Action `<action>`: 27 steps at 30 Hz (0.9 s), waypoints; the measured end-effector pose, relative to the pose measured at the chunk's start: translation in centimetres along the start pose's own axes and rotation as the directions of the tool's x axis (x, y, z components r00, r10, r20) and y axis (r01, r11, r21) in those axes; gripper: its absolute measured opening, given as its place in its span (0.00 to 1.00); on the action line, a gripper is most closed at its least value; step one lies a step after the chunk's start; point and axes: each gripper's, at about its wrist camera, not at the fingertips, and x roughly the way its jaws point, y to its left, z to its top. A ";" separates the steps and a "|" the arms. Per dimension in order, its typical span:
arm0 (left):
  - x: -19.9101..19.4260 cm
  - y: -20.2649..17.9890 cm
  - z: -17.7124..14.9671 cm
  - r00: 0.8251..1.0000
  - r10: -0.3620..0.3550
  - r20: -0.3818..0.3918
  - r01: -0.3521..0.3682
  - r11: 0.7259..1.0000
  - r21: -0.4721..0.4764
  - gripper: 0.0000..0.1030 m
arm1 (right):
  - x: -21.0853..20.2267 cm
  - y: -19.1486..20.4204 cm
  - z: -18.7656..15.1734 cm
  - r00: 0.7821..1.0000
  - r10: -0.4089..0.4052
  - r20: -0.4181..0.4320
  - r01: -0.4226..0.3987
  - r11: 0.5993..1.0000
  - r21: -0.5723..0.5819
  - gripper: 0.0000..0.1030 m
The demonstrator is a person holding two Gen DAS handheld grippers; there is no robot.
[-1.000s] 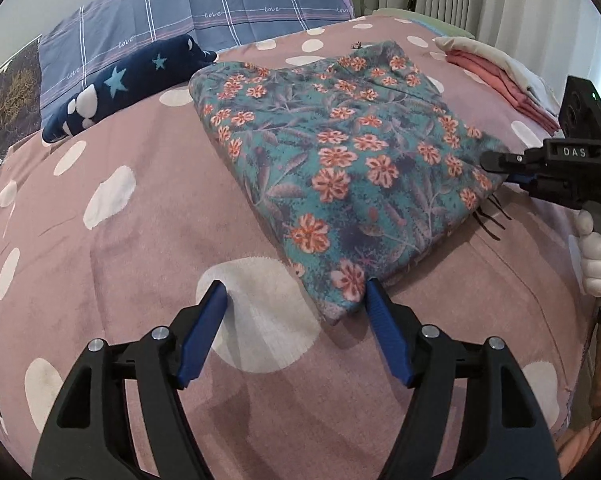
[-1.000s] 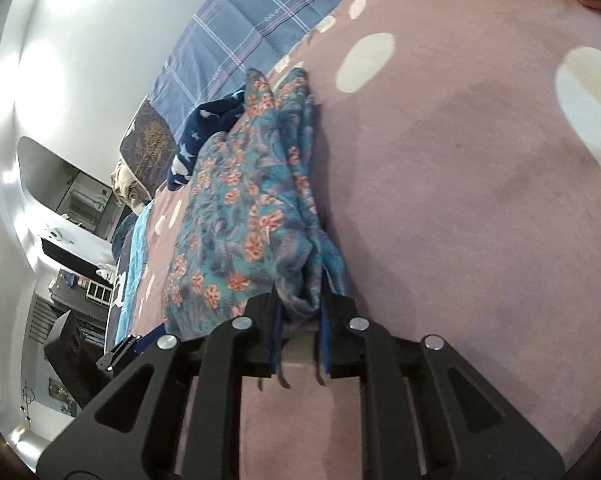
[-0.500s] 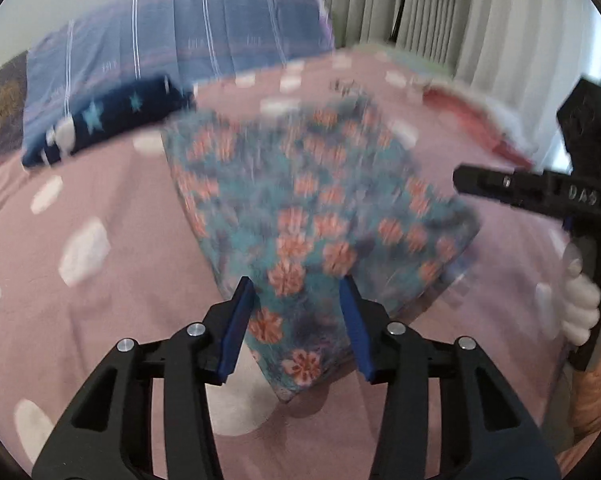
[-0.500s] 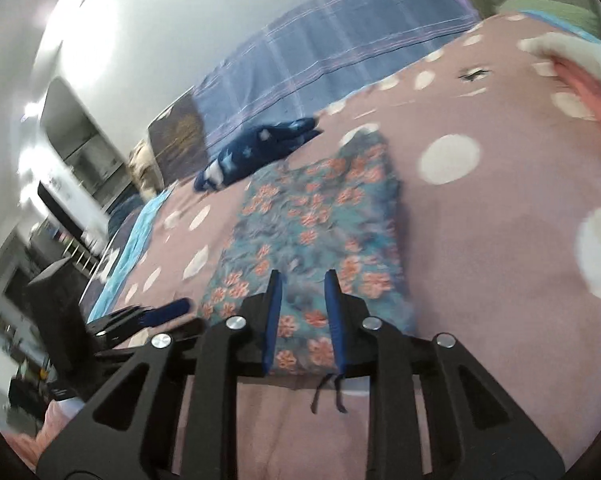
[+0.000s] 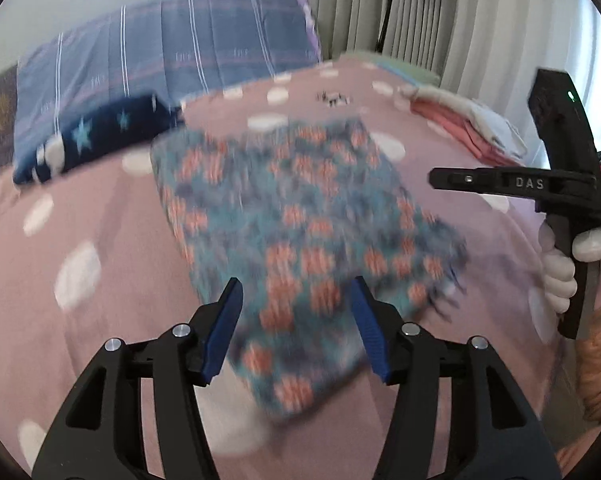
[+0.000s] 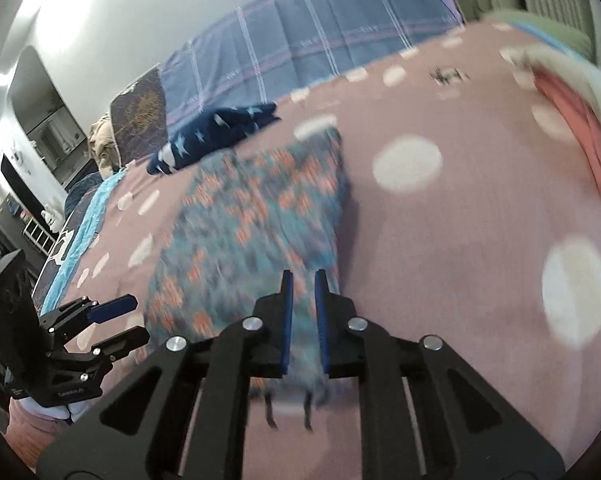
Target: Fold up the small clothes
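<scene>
The teal floral-print folded cloth garment [image 5: 300, 240] lies on the pink white-spotted bed cover [image 5: 80, 300], roughly mid-bed, already squared into a flat packet. I've got my left gripper [image 5: 296, 332] spread wide w/ the blue pads either side of the packet's near corner. Nothing's pinched; I judge it's set to straddle that corner for a grab or a tidy. My right gripper [image 6: 301, 320] has its jaws close together at the garment's near edge, fabric showing btwn the pads and two dark drawstrings [image 6: 288, 412] dangling below. It looks like a pinch on that hem, but blur stops me being sure the pads actually bite.

The left wrist view gives me the right tool side-on and the gloved right hand [image 5: 568, 264] on its handle, plus the stack of folded pink and white clothes [image 5: 468, 128] at the far right; prob the pile this piece joins. The right wrist view alone shows the drawstrings, the left tool's spread from the side, and the room beyond the bed. A navy star-print folded cloth [image 6: 220, 136] sits by the blue plaid pillow [image 6: 320, 52] in both.
</scene>
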 end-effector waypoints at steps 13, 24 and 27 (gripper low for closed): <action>4.5 0.1 -1.3 0.999 -0.006 -0.054 0.005 1.000 -0.019 0.76 | 9.9 -4.4 3.3 0.980 -0.171 -0.100 0.178 0.982 0.058 0.06; 4.7 -1.5 -1.3 0.995 0.066 -0.075 -0.060 0.995 0.080 0.87 | 4.7 -1.5 2.7 0.988 -0.151 -0.011 0.150 0.988 -0.034 0.12; 4.6 -2.0 -1.4 0.994 0.080 -0.079 -0.073 0.993 0.094 0.89 | 3.9 0.3 1.9 0.997 -0.080 -0.010 0.079 0.994 -0.081 0.12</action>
